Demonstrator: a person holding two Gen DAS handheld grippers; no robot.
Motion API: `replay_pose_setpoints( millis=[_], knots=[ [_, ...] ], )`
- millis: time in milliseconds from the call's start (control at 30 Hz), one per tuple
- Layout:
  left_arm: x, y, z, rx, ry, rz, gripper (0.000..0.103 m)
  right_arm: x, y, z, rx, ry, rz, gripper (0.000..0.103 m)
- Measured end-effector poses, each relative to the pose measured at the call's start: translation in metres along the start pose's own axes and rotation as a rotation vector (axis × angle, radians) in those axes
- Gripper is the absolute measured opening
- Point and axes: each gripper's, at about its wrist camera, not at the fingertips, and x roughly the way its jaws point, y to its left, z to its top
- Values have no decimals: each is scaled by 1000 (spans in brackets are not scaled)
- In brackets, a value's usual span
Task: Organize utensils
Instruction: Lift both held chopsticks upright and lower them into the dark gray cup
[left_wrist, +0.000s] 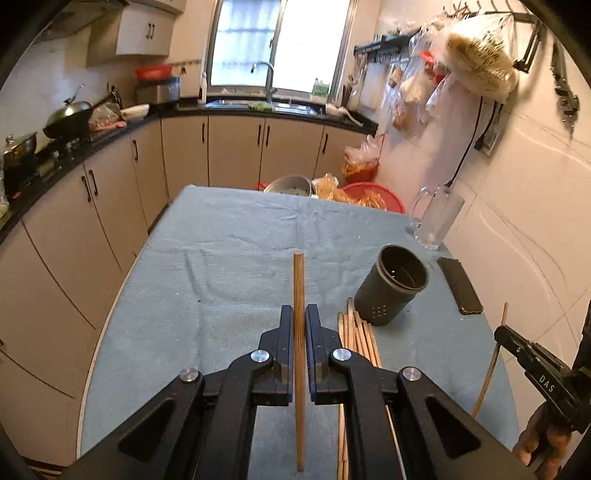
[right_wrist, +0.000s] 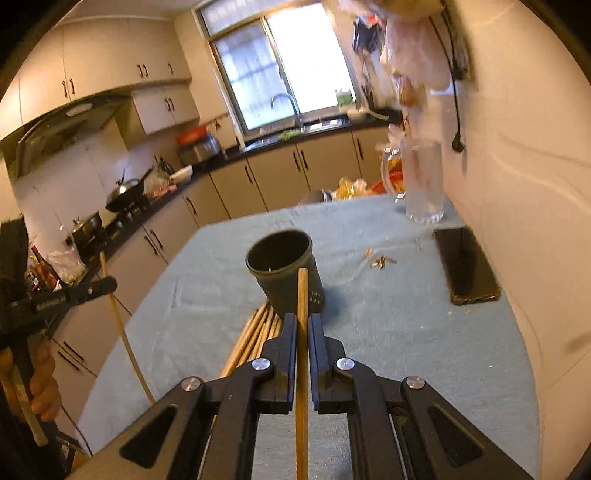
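A dark perforated utensil holder (left_wrist: 392, 283) stands on the blue-grey cloth, also in the right wrist view (right_wrist: 286, 271). Several wooden chopsticks (left_wrist: 356, 334) lie in a pile in front of it (right_wrist: 255, 336). My left gripper (left_wrist: 299, 314) is shut on one chopstick (left_wrist: 298, 291), held above the table left of the holder. My right gripper (right_wrist: 303, 321) is shut on another chopstick (right_wrist: 302, 295), its tip just in front of the holder. Each gripper shows in the other's view, with its chopstick (left_wrist: 495, 354) (right_wrist: 118, 325).
A black phone (left_wrist: 460, 284) (right_wrist: 465, 264) lies right of the holder near the wall. A clear glass pitcher (left_wrist: 436, 218) (right_wrist: 423, 184) stands at the far right. Small metal bits (right_wrist: 380, 260) lie on the cloth. Cabinets run along the left.
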Motion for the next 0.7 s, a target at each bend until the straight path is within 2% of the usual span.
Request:
replay_pose_setpoints(
  millis=[100, 167, 367, 700],
  knots=[
    [-9, -8, -5, 14, -69, 39, 6, -12, 5, 0, -14, -26, -2, 7],
    [-17, -12, -9, 18, -80, 78, 6, -16, 7, -1, -15, -37, 4, 7],
    [-40, -19, -1, -28, -133, 11, 6, -37, 6, 2, -4, -85, 17, 7],
    [-52, -44, 24, -17, -210, -21, 6, -66, 10, 33, -5, -202, 34, 7]
  ],
)
